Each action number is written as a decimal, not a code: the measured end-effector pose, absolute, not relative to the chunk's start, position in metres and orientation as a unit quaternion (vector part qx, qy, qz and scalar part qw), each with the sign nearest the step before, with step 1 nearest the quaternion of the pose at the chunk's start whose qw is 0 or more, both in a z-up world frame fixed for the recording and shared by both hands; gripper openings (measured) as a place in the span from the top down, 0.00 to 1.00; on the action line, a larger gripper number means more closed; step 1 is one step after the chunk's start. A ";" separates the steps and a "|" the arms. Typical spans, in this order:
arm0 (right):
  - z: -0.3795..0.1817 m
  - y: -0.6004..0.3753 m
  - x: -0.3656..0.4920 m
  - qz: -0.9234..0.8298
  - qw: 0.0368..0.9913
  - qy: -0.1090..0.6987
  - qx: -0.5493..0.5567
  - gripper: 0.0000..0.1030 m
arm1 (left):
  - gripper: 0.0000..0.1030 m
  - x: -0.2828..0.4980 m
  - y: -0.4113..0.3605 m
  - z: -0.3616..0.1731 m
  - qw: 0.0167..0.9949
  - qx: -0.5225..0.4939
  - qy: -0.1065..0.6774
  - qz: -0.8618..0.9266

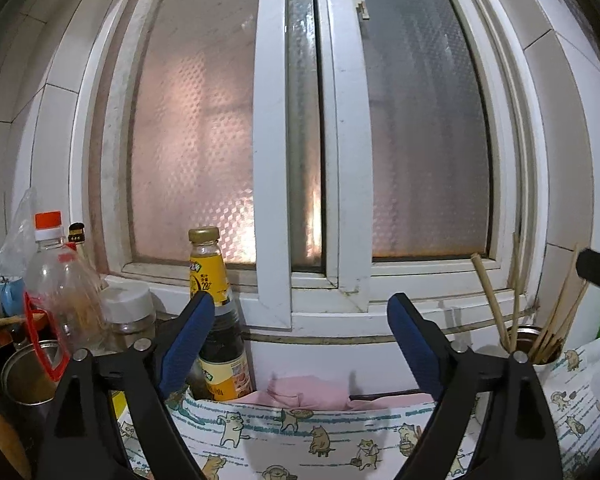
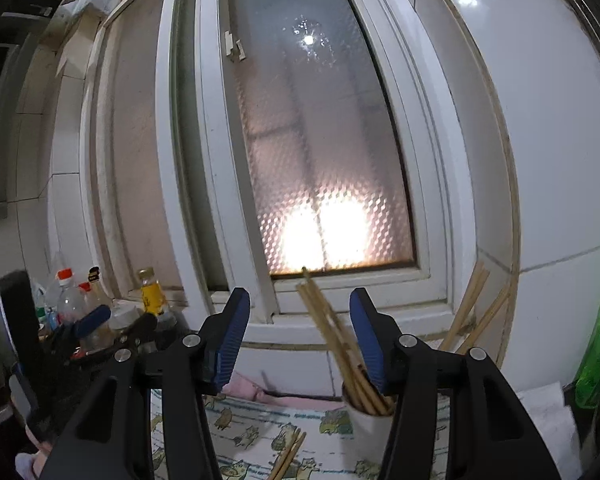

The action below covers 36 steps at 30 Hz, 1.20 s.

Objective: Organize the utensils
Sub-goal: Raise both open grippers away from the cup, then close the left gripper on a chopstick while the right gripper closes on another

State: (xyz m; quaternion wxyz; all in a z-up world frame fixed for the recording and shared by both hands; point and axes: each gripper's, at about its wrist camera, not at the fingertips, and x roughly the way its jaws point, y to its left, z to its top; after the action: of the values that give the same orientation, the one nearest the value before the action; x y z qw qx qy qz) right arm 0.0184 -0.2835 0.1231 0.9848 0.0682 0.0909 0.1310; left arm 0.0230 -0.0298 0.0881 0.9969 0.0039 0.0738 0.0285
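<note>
1. Chopsticks (image 2: 342, 344) stand as a leaning bundle in a white cup (image 2: 370, 426) on the counter, far side, just under the window sill; the count in the cup is hard to tell.
2. The right gripper (image 2: 300, 344) has its jaws apart, and the bundle rises between them, close to the right-hand pad; whether it touches that pad I cannot tell.
3. Two more loose chopsticks (image 2: 288, 456) lie flat on the cat-print cloth (image 2: 256, 432), nearer than the cup.
4. The left gripper (image 1: 300, 344) sits to the left with jaws wide apart and nothing between them; the cup (image 1: 540, 344) shows off to its right.
5. A pink cloth (image 1: 312, 394) is bunched against the wall behind the print cloth.
6. Left of that stands a yellow-label sauce bottle (image 1: 216, 320), then a clear bottle with an orange cap (image 1: 56, 280) and a white-lidded jar (image 1: 126, 312).
7. Behind everything: a white-framed window (image 1: 300, 120) with frosted glass, set in a white tiled wall (image 2: 560, 160).
</note>
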 end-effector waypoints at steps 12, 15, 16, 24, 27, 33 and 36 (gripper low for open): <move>0.104 -0.285 0.032 0.128 0.981 0.121 0.085 0.31 | 0.01 0.064 -0.031 0.057 0.986 0.001 0.165 0.024; 0.102 -0.281 0.035 0.127 0.981 0.123 0.082 0.28 | 0.01 0.071 -0.031 0.053 0.982 -0.008 0.188 0.013; 0.101 -0.281 0.035 0.128 0.981 0.124 0.082 0.25 | 0.01 0.072 -0.031 0.052 0.981 -0.010 0.192 0.012; 0.101 -0.283 0.036 0.126 0.980 0.123 0.090 0.18 | 0.01 0.076 -0.034 0.047 0.979 -0.005 0.204 0.012; 0.100 -0.282 0.036 0.123 0.981 0.123 0.087 0.18 | 0.01 0.082 -0.037 0.043 0.973 -0.002 0.229 0.000; 0.098 -0.282 0.041 0.121 0.979 0.135 0.089 0.18 | 0.13 0.112 -0.068 0.000 0.908 0.009 0.395 -0.140; 0.096 -0.283 0.044 0.122 0.978 0.142 0.093 0.18 | 0.27 0.113 -0.082 -0.012 0.892 0.016 0.419 -0.172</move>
State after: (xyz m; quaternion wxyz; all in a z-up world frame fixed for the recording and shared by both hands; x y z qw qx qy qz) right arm 0.0437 -0.2833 0.0962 0.9780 0.0934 0.1415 0.1220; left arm 0.1133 -0.0817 -0.0117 0.8917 0.0157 0.4185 -0.1719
